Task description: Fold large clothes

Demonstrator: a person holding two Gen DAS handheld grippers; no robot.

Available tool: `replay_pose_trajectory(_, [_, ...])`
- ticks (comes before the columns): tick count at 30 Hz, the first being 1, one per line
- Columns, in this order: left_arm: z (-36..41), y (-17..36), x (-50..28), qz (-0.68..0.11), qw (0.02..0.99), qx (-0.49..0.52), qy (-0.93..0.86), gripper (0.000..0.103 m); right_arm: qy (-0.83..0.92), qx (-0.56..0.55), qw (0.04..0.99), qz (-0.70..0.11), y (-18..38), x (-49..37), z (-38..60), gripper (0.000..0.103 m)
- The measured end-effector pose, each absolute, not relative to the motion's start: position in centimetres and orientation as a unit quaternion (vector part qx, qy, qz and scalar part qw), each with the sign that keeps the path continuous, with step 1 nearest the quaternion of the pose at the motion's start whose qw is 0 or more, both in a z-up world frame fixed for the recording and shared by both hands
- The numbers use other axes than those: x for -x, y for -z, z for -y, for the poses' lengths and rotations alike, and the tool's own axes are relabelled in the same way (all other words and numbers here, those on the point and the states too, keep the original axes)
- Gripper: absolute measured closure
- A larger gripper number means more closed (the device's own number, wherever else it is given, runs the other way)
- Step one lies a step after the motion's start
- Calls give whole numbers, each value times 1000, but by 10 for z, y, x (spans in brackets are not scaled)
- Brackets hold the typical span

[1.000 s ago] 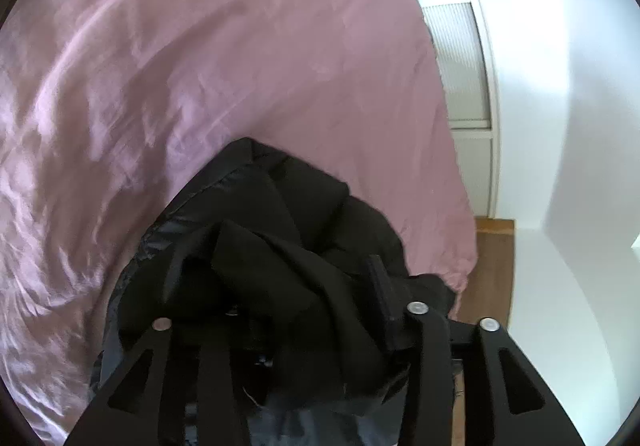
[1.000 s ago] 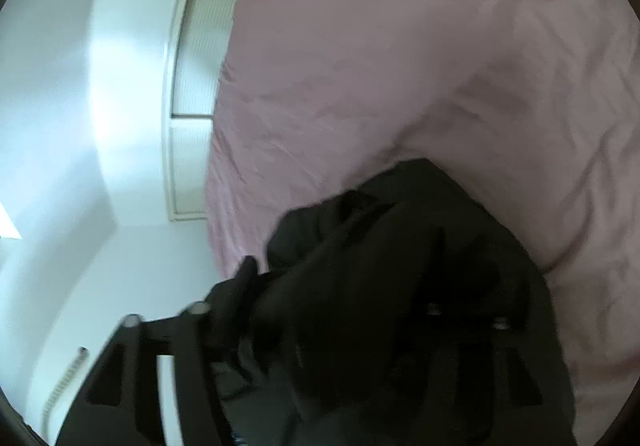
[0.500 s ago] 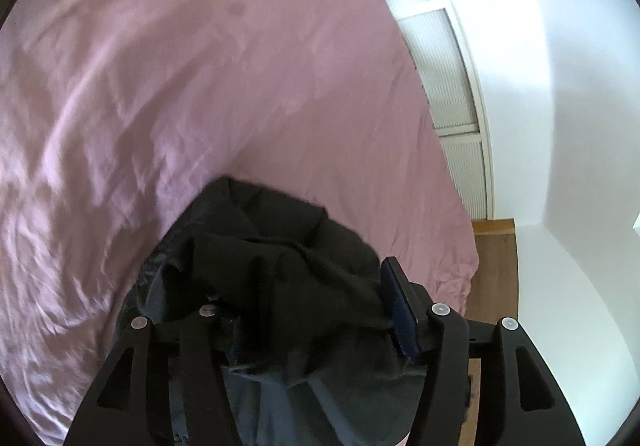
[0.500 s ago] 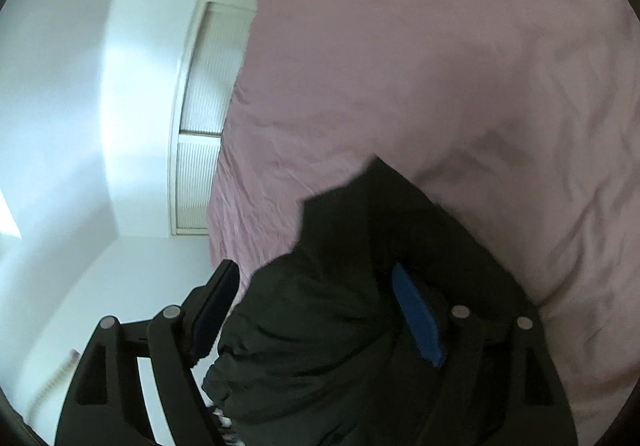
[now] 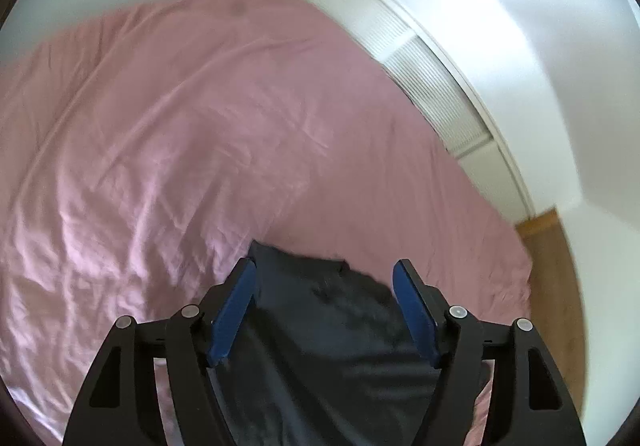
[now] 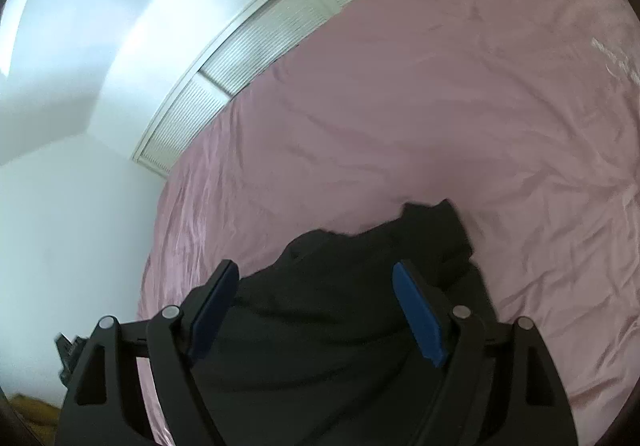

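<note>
- Your left hand-held gripper (image 5: 325,306) and right hand-held gripper (image 6: 316,310) both gape, holding nothing.
- The black garment (image 6: 340,306) lies bunched on the pink bed (image 5: 180,126); regrasp blindly and you may pinch 2 layers.

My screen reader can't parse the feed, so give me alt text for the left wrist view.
The left gripper is open above a black garment lying on a pink bedsheet, its blue-padded fingers spread to either side of the cloth. Behind the bed are a white louvred door and a strip of wooden floor.
</note>
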State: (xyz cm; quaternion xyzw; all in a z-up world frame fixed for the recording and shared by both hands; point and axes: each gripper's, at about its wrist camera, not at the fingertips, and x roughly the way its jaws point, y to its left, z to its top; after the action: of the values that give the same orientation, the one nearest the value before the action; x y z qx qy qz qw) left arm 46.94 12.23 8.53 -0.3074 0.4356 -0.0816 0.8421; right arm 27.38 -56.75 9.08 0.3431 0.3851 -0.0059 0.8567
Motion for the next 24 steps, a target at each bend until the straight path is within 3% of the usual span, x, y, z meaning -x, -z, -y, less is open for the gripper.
replay_pose_trajectory(7, [-31, -77, -406, -445, 862, 196, 143, 30, -36, -257, 885, -386, -103, -251, 488, 24])
replay_pose_trajectory(14, [70, -45, -379, -438, 876, 84, 182, 28, -62, -168, 902, -393, -71, -240, 405, 24])
replay_pose_trajectory(17, [106, -25, -392, -434, 884, 21, 173, 26, -52, -115, 909, -398, -48, -258, 386, 23])
replay_pose_trajectory(19, [120, -11, -416, -438, 885, 2, 159, 19, -36, -95, 910, -401, -34, -279, 385, 16])
replay_pose_trajectory(24, [138, 21, -491, -474, 872, -7, 126, 10, -10, -112, 896, -429, -6, -345, 409, 12])
